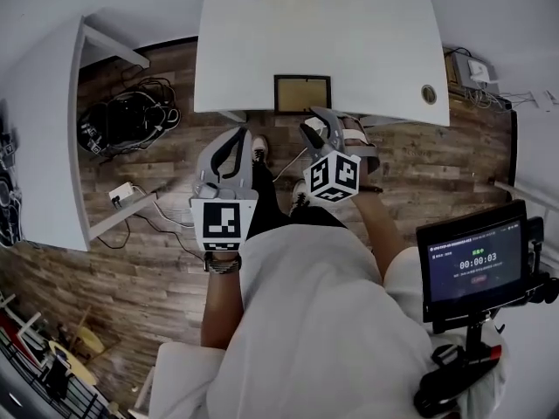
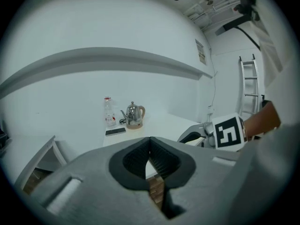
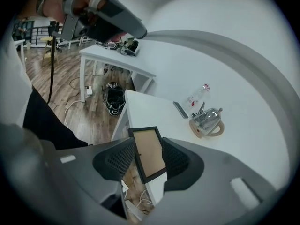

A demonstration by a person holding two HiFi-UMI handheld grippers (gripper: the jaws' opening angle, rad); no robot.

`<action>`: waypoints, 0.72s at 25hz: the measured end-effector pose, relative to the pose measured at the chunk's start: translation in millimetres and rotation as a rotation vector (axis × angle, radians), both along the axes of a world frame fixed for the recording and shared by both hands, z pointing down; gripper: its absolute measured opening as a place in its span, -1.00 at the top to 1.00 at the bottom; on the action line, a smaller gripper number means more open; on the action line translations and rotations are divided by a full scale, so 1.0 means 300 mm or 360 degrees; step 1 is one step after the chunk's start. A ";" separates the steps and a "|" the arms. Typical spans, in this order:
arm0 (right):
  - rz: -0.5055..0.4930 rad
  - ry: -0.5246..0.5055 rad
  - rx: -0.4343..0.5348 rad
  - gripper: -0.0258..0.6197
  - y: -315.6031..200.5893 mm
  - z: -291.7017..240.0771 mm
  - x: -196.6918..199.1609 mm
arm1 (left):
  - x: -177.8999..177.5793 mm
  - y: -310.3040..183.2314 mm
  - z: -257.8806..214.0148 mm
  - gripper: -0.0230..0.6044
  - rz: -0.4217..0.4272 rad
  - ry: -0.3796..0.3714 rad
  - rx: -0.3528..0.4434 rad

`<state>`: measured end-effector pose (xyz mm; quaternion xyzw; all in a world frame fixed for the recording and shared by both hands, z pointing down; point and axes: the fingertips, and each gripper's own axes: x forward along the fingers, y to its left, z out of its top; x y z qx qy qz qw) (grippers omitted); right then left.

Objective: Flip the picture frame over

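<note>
Flip not started: picture frame (image 1: 302,93) lies flat at table (image 1: 367,42) near edge. My right gripper (image 1: 316,127) jaws apart, empty; left gripper (image 1: 238,142) closed, empty.

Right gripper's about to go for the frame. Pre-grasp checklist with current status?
1. Frame lies flat at the near edge of the table: ok.
2. Right gripper has its jaws apart with nothing gripped: ok.
3. Frame lines up with the gap between the right jaws in the right gripper view; no contact yet: ok.
4. Left gripper has its jaws together, empty, and is off the frame: ok.
5. Kettle, phone and bottle stand at the far side, apart from the frame: ok.
6. Which face is up (a brown panel shows): cannot tell.
</note>
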<state>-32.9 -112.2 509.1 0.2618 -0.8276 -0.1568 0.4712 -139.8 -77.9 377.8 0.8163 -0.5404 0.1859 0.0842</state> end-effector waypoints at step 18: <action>-0.0072 0.0341 0.0222 0.11 -0.062 0.332 -0.090 | -0.120 0.002 0.306 0.92 -0.0065 0.0081 -0.0253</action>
